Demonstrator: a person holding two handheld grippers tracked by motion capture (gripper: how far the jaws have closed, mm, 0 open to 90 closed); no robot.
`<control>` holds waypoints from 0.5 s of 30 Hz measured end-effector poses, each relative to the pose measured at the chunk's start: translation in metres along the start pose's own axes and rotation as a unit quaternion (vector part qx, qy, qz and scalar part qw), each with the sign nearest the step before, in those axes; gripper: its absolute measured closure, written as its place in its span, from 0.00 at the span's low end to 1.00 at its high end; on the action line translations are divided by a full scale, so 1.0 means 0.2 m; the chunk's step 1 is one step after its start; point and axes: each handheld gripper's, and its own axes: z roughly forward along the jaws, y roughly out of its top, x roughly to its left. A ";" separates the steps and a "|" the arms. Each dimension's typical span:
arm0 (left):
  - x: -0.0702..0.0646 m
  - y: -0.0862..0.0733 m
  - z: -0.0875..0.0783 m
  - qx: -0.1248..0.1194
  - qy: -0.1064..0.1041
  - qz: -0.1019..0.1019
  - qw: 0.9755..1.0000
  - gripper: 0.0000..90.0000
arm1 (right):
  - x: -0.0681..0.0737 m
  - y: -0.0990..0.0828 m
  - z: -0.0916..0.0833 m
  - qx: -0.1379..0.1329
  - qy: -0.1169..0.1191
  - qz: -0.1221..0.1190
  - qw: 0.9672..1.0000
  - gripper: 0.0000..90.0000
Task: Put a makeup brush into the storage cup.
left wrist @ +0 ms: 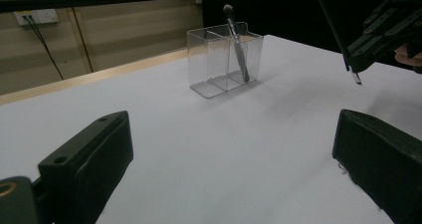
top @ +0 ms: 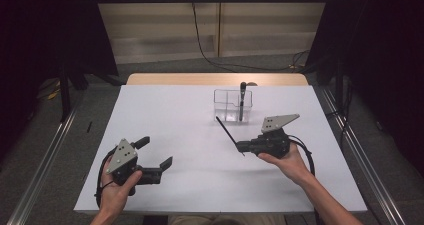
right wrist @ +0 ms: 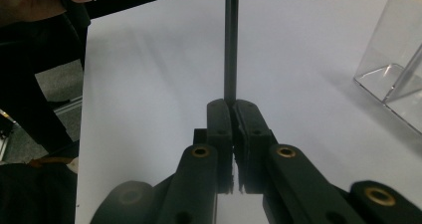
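A: What does the right gripper (top: 243,146) hold?
B: Its jaws are clamped on a thin black stick (top: 226,129), lifted just in front of the clear box (top: 233,105).
A: And the left gripper (top: 156,156)?
B: Wide open, empty, well apart from the box.

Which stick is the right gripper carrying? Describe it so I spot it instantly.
On the white table, look just in front of the clear plastic divided holder. The thin black stick juts from the shut right gripper, unlike the dark-tipped brush standing inside the holder.
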 end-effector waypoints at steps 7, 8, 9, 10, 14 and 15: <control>-0.05 0.03 0.05 -0.002 -0.022 0.004 1.000 0.03 | 0.02 0.04 0.05 0.008 0.017 -0.010 1.000 0.96; -0.06 0.04 0.06 -0.003 -0.027 0.003 1.000 0.03 | 0.02 0.05 0.06 0.009 0.019 -0.011 1.000 0.96; -0.07 0.04 0.07 0.000 -0.031 0.006 1.000 0.03 | 0.02 0.05 0.07 0.012 0.021 -0.012 1.000 0.96; -0.07 0.04 0.08 0.001 -0.033 0.009 0.999 0.03 | 0.03 0.05 0.07 0.013 0.022 -0.012 1.000 0.96; -0.08 0.04 0.10 0.007 -0.035 0.015 0.999 0.03 | 0.03 0.07 0.09 0.020 0.032 -0.018 0.999 0.96; -0.08 0.05 0.11 0.007 -0.041 0.015 0.999 0.03 | 0.03 0.08 0.10 0.022 0.034 -0.020 0.999 0.96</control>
